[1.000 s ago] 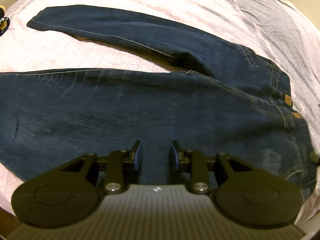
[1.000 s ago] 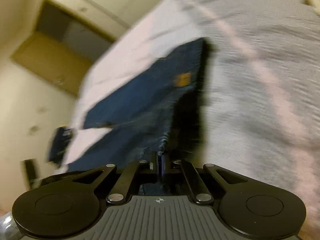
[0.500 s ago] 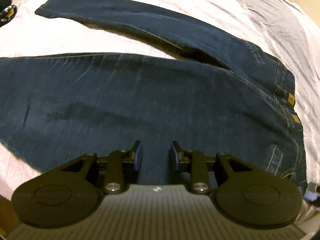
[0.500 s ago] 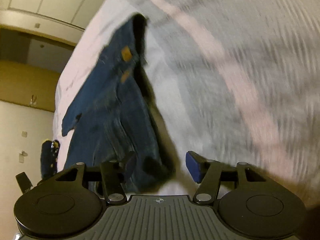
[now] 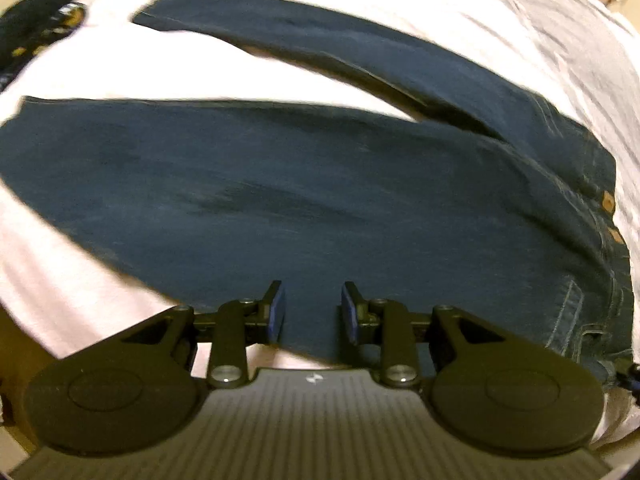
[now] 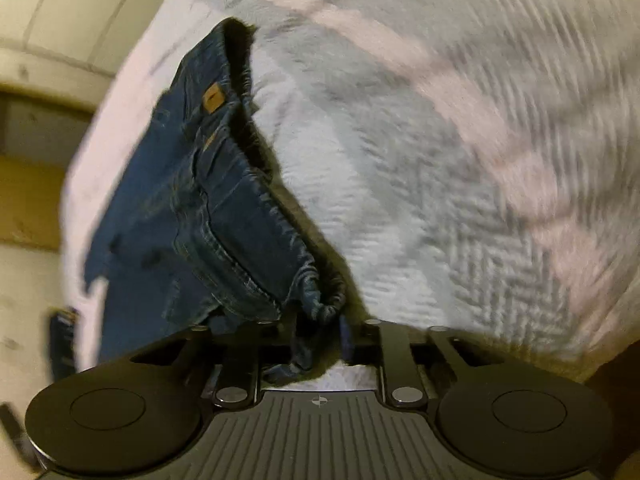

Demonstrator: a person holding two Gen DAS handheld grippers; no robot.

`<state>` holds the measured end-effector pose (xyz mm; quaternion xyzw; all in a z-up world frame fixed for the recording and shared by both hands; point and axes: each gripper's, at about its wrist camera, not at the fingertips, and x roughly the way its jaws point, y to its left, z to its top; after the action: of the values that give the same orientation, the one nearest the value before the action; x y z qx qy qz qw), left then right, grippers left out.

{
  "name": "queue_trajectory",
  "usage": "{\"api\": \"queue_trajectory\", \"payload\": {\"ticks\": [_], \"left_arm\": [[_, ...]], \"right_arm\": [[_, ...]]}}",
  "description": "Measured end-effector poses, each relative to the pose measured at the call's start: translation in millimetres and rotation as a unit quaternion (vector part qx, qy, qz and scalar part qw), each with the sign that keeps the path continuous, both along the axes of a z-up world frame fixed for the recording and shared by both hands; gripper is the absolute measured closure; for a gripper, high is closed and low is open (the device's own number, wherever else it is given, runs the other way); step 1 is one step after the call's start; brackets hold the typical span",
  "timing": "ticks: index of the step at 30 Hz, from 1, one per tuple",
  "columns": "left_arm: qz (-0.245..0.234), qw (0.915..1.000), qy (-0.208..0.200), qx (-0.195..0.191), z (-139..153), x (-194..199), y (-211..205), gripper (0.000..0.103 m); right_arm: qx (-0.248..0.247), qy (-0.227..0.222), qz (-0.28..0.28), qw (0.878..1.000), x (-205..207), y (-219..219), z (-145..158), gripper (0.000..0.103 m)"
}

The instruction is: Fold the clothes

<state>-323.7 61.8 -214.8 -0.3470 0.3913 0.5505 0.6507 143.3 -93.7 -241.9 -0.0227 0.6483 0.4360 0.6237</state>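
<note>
Dark blue jeans (image 5: 320, 200) lie spread across the bed, both legs running left and the waistband at the right. My left gripper (image 5: 312, 308) hovers over the near leg by its front edge. It is open and holds nothing. In the right wrist view the jeans (image 6: 208, 220) show their waist end with a tan leather patch (image 6: 212, 98). My right gripper (image 6: 316, 340) sits at the bunched waistband corner (image 6: 320, 304) and its jaws are closing. The cloth lies between them and hides the left finger. A gap still shows by the right pad (image 6: 346, 338).
A pale pink and grey woven bed cover (image 6: 440, 160) lies under the jeans and stretches off to the right. A dark object (image 5: 36, 20) rests at the bed's far left corner. Beyond the bed's left edge are a cream wall and wooden cabinets (image 6: 28, 200).
The left gripper has drifted left and back toward the near leg's front edge, staying open. The right gripper, shut on the cloth a second ago, sprang wide and has narrowed again around the waistband.
</note>
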Motion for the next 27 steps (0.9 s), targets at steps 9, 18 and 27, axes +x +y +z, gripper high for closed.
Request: {"api": "queue_trajectory", "payload": {"ticks": [9, 18, 27], "left_arm": [[0.029, 0.9970, 0.047, 0.053, 0, -72, 47, 0.076], [-0.009, 0.9864, 0.138, 0.088, -26, -161, 129, 0.076], [-0.007, 0.9845, 0.175, -0.003, -21, -181, 133, 0.075]], "right_arm": [[0.036, -0.212, 0.094, 0.972, -73, 41, 46, 0.072], [-0.053, -0.319, 0.065, 0.944, -148, 55, 25, 0.070], [-0.134, -0.266, 0.064, 0.952, -196, 61, 23, 0.069]]}}
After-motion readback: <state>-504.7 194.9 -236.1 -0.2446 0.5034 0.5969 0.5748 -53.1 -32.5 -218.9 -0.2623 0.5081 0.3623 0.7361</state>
